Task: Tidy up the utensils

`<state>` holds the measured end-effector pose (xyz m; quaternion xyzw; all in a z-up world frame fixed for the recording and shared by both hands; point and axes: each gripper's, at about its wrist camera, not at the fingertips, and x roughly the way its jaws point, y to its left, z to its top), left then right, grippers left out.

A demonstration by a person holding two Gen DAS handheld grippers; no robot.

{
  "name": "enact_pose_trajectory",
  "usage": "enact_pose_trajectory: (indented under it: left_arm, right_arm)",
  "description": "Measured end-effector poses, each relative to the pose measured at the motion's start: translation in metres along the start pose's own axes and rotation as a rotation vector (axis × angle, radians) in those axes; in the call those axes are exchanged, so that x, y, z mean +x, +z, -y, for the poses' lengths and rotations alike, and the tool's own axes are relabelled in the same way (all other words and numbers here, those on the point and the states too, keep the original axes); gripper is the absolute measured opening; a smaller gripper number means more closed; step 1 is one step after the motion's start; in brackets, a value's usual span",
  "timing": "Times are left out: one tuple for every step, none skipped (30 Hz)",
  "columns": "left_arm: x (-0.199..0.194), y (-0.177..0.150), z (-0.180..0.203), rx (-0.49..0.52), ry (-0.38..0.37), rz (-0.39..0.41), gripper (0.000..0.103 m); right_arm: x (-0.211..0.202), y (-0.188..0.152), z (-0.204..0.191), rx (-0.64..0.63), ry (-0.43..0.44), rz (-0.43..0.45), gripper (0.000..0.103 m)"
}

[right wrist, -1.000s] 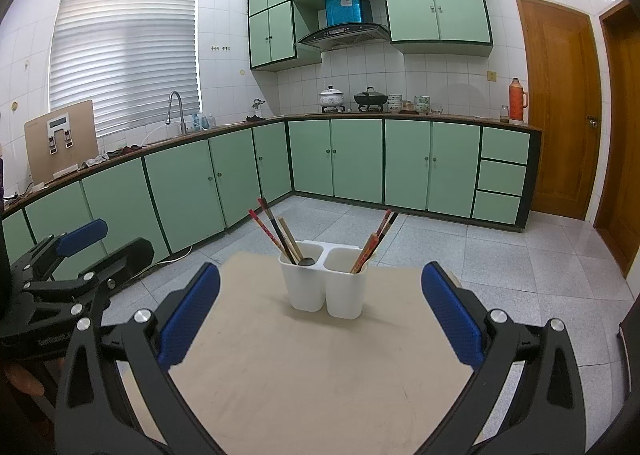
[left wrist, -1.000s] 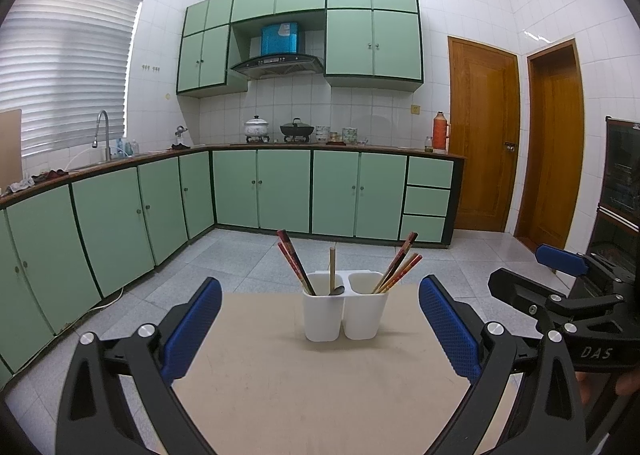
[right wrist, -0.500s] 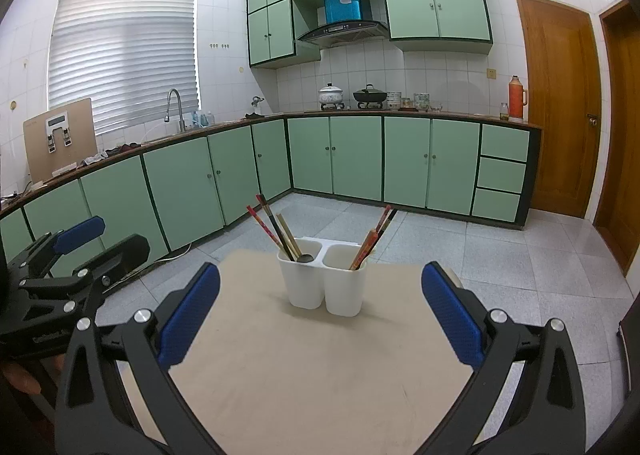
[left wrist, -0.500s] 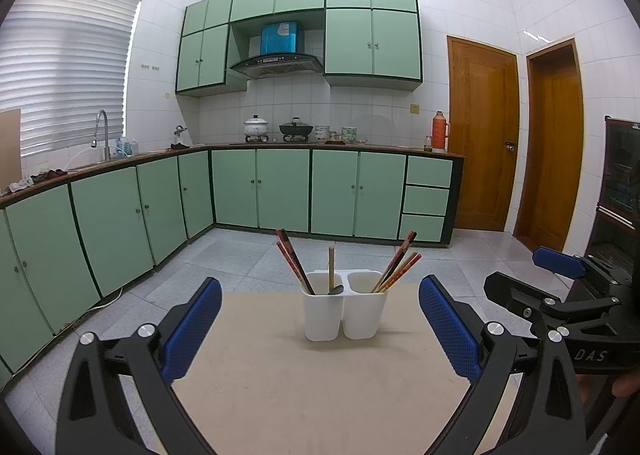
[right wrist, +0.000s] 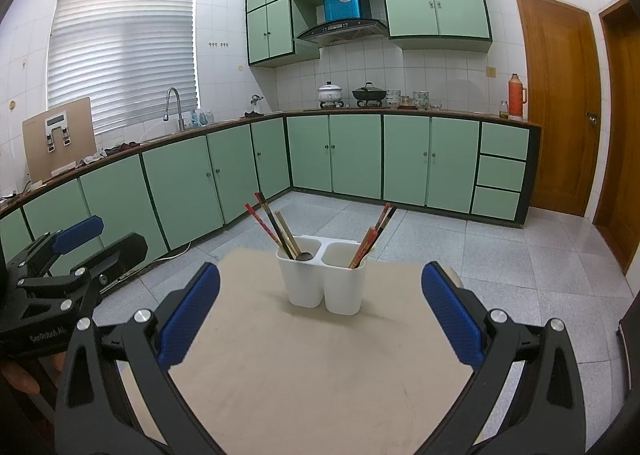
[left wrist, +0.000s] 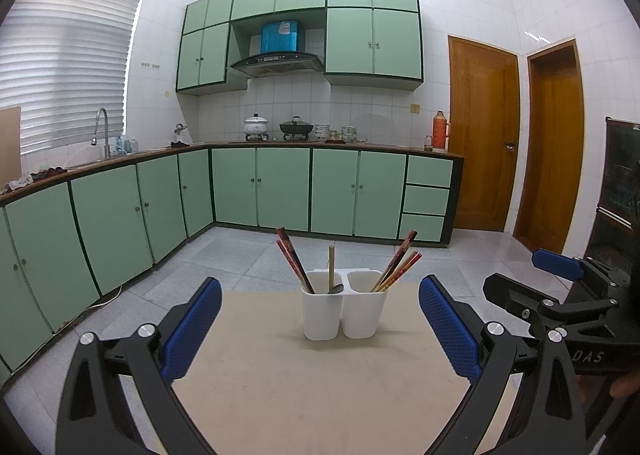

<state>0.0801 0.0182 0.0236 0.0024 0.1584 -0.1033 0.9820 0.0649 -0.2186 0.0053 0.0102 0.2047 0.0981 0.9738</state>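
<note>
A white plastic two-cup utensil holder (left wrist: 343,305) stands at twelve o'clock on the matte beige tabletop (left wrist: 320,383). Its left cup holds two red-patterned chopsticks (left wrist: 291,260) and a wooden-handled spoon (left wrist: 332,271); its right cup holds about three chopsticks (left wrist: 398,265). The left gripper (left wrist: 320,329) and right gripper (right wrist: 320,319), with textured blue pads, gape wide, holding nothing.

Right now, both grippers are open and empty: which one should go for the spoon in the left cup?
Probably the left gripper. The spoon stands in the left compartment of the white holder, nearly centred between its fingers. The right gripper, also open, views it more off to the left.
</note>
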Motion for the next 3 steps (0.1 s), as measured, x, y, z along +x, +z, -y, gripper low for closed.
enact_pose_trajectory:
  left_arm:
    - [-0.0001,0.0004,0.0000,-0.001,0.001,0.000,0.097]
    - [0.0000,0.0004,0.0001,-0.001,0.003,0.000,0.097]
    - [0.0001,0.0003,0.0004,-0.001,0.004,-0.001,0.097]
  right_arm:
    - [0.0007,-0.0009,0.0003,0.001,-0.001,-0.001,0.098]
    - [0.0013,-0.0018,0.0007,0.002,-0.001,-0.001,0.098]
    - [0.0020,-0.0030,0.0010,0.004,-0.002,-0.002,0.098]
